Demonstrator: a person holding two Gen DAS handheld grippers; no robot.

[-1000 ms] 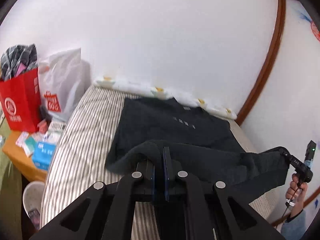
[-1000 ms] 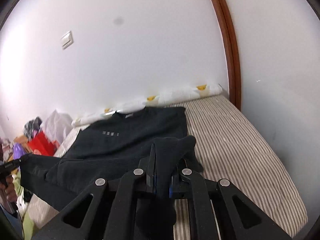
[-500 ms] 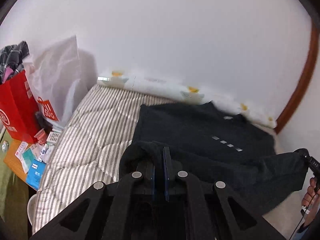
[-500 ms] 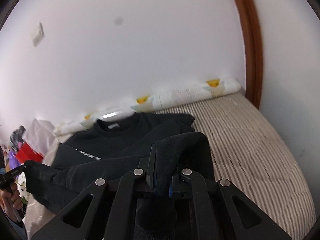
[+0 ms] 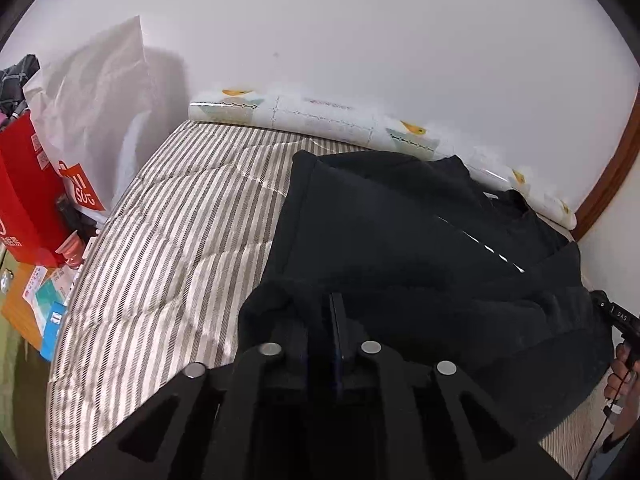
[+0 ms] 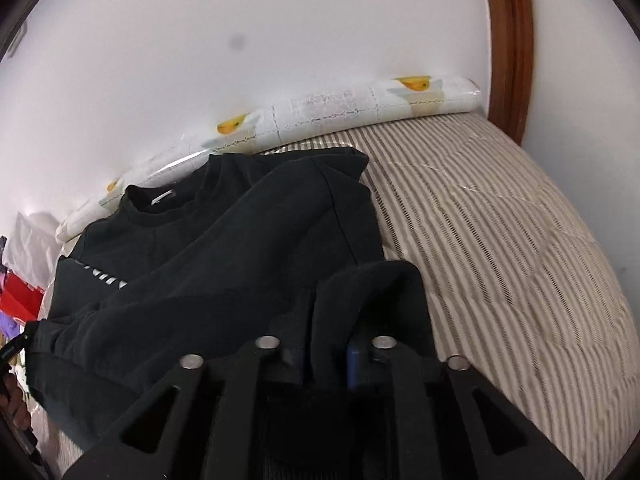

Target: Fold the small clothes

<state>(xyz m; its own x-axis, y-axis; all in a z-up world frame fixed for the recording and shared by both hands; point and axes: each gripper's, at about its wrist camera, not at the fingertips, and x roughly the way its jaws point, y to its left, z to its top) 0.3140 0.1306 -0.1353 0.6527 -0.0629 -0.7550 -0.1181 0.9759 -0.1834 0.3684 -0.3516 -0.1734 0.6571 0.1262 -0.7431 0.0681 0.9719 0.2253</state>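
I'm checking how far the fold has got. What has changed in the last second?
Both tools, left and right, carried the sweatshirt's bottom hem forward toward the collar, so the lower half now overlaps the chest and partly covers the white print. Neither tool let go; both stay clamped on the hem. The sweatshirt's top still lies on the striped bed by the wall.
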